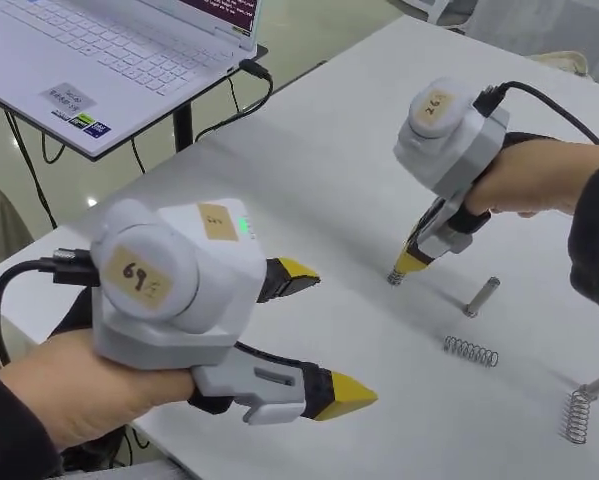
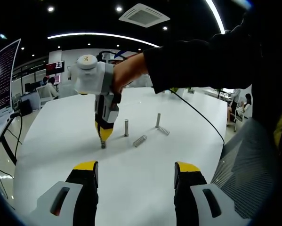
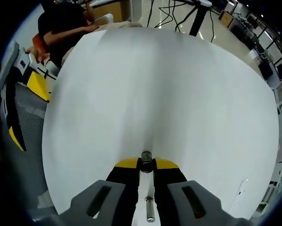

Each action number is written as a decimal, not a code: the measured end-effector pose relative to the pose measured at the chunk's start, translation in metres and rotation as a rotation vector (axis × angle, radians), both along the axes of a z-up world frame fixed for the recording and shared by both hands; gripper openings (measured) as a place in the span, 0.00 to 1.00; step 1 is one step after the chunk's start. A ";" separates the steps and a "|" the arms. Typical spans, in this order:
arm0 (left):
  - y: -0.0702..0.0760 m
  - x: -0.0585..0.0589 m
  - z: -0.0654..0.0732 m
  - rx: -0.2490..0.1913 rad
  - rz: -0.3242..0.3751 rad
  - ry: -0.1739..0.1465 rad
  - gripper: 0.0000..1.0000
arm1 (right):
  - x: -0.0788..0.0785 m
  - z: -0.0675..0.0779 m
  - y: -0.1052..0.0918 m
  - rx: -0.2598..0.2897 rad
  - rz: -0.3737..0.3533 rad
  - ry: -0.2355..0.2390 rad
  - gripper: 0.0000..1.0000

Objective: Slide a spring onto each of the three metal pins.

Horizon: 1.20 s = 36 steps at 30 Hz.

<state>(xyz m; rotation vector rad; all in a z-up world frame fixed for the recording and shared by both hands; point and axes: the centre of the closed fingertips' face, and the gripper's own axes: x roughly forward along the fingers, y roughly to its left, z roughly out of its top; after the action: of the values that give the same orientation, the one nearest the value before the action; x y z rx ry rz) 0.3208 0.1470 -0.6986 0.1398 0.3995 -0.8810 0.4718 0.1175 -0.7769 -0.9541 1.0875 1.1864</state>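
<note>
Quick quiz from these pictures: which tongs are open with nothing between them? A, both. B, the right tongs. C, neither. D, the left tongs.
D: the left tongs stand apart over bare table, while the right tongs are shut on a spring down at the tabletop.
</note>
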 end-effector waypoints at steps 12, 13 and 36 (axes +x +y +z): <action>0.000 0.000 -0.001 0.001 0.000 0.002 0.61 | -0.001 0.001 -0.001 0.006 0.007 -0.003 0.09; 0.000 0.000 -0.001 0.000 -0.001 0.002 0.61 | 0.000 0.001 -0.002 0.005 0.009 -0.005 0.09; -0.001 -0.001 -0.004 0.007 -0.007 0.008 0.61 | -0.007 0.020 -0.004 0.047 0.010 -0.050 0.22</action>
<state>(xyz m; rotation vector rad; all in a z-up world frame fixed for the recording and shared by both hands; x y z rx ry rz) 0.3195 0.1463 -0.7022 0.1444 0.4097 -0.8874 0.4653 0.1137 -0.7570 -0.9491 1.0117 1.1855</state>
